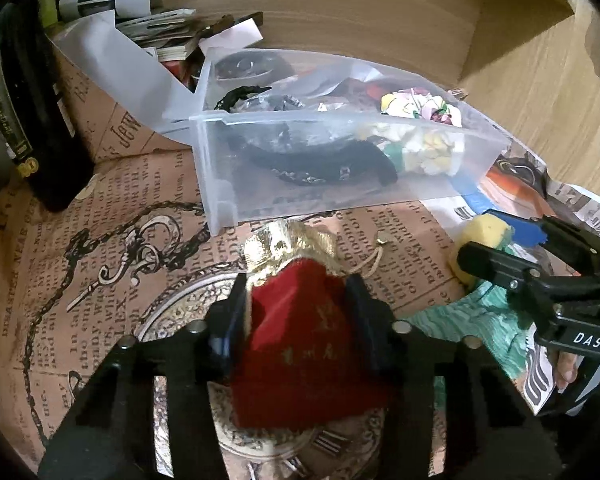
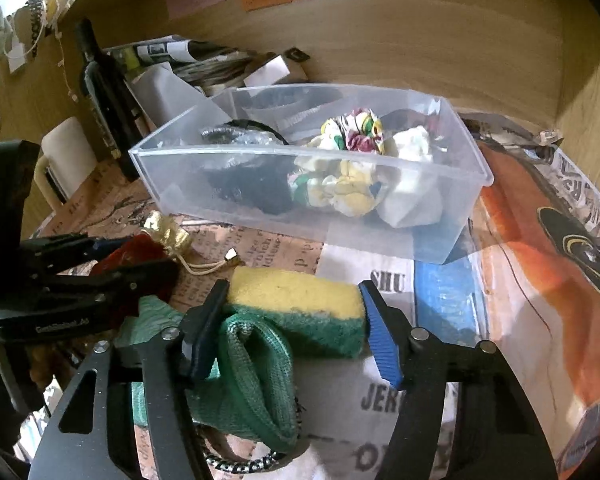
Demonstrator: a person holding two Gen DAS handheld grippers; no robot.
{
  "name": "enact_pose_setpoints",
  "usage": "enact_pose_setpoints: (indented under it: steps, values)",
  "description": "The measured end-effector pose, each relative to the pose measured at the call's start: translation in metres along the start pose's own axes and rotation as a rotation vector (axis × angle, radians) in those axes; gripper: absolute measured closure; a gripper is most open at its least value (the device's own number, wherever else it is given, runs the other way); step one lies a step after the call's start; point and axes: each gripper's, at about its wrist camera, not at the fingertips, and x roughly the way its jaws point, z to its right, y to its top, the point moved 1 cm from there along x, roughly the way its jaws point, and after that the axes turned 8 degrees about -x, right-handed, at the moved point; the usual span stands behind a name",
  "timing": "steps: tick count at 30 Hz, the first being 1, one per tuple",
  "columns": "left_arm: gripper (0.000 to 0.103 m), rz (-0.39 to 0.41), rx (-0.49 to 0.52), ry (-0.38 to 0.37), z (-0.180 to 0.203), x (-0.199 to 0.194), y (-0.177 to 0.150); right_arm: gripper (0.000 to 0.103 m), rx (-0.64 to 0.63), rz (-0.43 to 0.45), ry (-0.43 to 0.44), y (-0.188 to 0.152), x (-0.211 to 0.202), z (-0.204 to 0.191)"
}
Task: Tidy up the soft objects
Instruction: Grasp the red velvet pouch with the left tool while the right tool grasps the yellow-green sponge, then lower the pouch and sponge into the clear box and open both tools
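Note:
My left gripper (image 1: 296,300) is shut on a red velvet pouch (image 1: 300,344) with a gold top and drawstring, low over the printed paper; it also shows in the right wrist view (image 2: 128,258). My right gripper (image 2: 294,312) is shut on a yellow and green sponge (image 2: 300,300), its pads pressing both ends; the sponge shows in the left wrist view too (image 1: 480,240). A green knitted cloth (image 2: 252,376) lies under the sponge. The clear plastic bin (image 2: 466,216) just beyond holds floral fabric (image 2: 352,128), white cloth and black items.
A dark bottle (image 2: 104,92) and a stack of papers (image 2: 196,60) stand behind the bin at the left. A wooden wall (image 2: 420,40) closes the back and right. Newspaper sheets cover the surface (image 2: 540,240). A white mug (image 2: 66,160) stands at the left.

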Motion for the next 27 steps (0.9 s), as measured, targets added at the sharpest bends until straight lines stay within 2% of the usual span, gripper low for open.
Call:
enact_pose_setpoints:
  steps: [1, 4, 6, 20, 27]
  values:
    - [0.066, 0.001, -0.001, -0.002, 0.000, 0.001, 0.001, 0.044, -0.004, 0.007, -0.002, 0.000, -0.002, -0.001]
    - [0.074, 0.005, -0.003, -0.010, 0.001, -0.001, 0.003, 0.044, -0.011, 0.026, -0.002, 0.003, -0.005, -0.002]
    - [0.076, 0.019, 0.001, -0.010, 0.002, -0.006, 0.004, 0.044, -0.011, 0.045, -0.012, 0.005, -0.008, -0.002]
    - [0.076, 0.221, 0.014, -0.023, 0.011, -0.063, 0.033, 0.044, 0.000, 0.166, -0.057, 0.028, -0.031, 0.006]
    - [0.076, 0.279, 0.005, -0.048, 0.019, -0.067, 0.062, 0.044, -0.006, 0.214, -0.073, 0.045, -0.037, 0.012]
